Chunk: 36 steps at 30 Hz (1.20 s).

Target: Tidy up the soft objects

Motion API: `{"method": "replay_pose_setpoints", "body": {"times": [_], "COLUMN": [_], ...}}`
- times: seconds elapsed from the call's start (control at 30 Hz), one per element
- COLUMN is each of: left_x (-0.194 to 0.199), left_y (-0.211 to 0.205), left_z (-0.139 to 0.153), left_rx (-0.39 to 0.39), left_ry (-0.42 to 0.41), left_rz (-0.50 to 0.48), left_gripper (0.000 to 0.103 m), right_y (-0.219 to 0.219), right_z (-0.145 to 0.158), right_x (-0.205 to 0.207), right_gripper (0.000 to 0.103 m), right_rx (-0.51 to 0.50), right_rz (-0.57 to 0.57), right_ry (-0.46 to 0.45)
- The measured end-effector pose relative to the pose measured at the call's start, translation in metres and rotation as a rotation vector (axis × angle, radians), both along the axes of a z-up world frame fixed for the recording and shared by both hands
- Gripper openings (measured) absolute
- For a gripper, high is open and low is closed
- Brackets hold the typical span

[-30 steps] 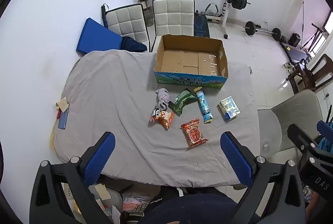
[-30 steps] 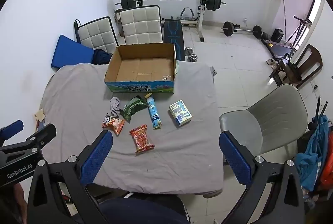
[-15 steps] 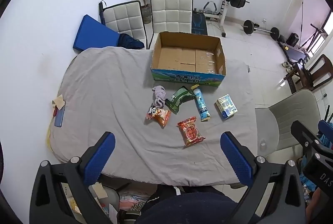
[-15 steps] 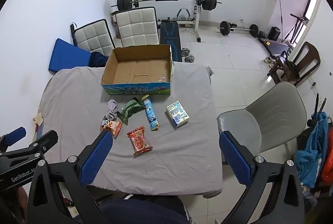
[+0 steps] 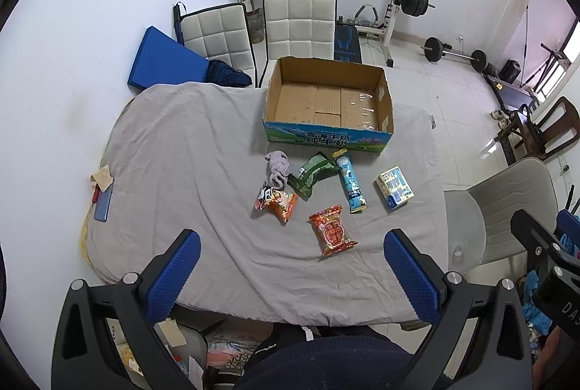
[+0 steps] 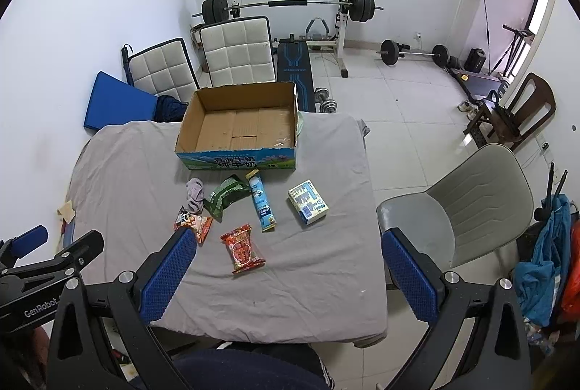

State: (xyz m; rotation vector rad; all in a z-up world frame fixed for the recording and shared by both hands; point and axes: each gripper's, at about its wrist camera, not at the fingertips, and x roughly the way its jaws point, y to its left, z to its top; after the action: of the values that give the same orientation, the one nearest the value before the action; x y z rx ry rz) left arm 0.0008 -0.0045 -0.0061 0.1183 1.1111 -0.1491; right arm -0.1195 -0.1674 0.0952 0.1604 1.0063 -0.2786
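Box (image 5: 328, 107) behind packets (image 5: 331, 230) on table (image 5: 181, 150), chair (image 5: 500, 208) right.

Your tongs (image 5: 291, 275) have blue dimpled pads on black frames. You've got a grey-sheeted surface (image 5: 181, 150), a brown box (image 5: 328, 103) with a blue-green printed front, a red snack bag (image 5: 331, 234), an orange bag (image 5: 279, 203), a green bag (image 5: 311, 172), a light-blue tube (image 5: 351, 185), and a lilac-grey cloth (image 5: 277, 167).

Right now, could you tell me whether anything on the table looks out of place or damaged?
Nothing looks damaged or spilled. The cardboard box sits empty, while the snack packets, such as the red one, and a crumpled grey cloth lie scattered before it.
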Motion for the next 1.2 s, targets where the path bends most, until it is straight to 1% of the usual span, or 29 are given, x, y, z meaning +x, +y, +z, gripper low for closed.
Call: {"method": "replay_pose_setpoints", "body": {"times": [0.73, 1.2], "left_x": [-0.002, 0.001], "left_y": [0.004, 0.004], "left_z": [0.01, 0.013], "left_rx": [0.0, -0.001], "left_ry": [-0.051, -0.057], "left_rz": [-0.006, -0.003], "left_gripper": [0.103, 0.103], "right_y": [0.003, 0.001], "right_z": [-0.001, -0.002], "right_x": [-0.005, 0.001], "right_gripper": [0.103, 0.103], "right_rx": [-0.006, -0.002], "right_rz": [-0.012, -0.007], "right_ry": [-0.013, -0.016]}}
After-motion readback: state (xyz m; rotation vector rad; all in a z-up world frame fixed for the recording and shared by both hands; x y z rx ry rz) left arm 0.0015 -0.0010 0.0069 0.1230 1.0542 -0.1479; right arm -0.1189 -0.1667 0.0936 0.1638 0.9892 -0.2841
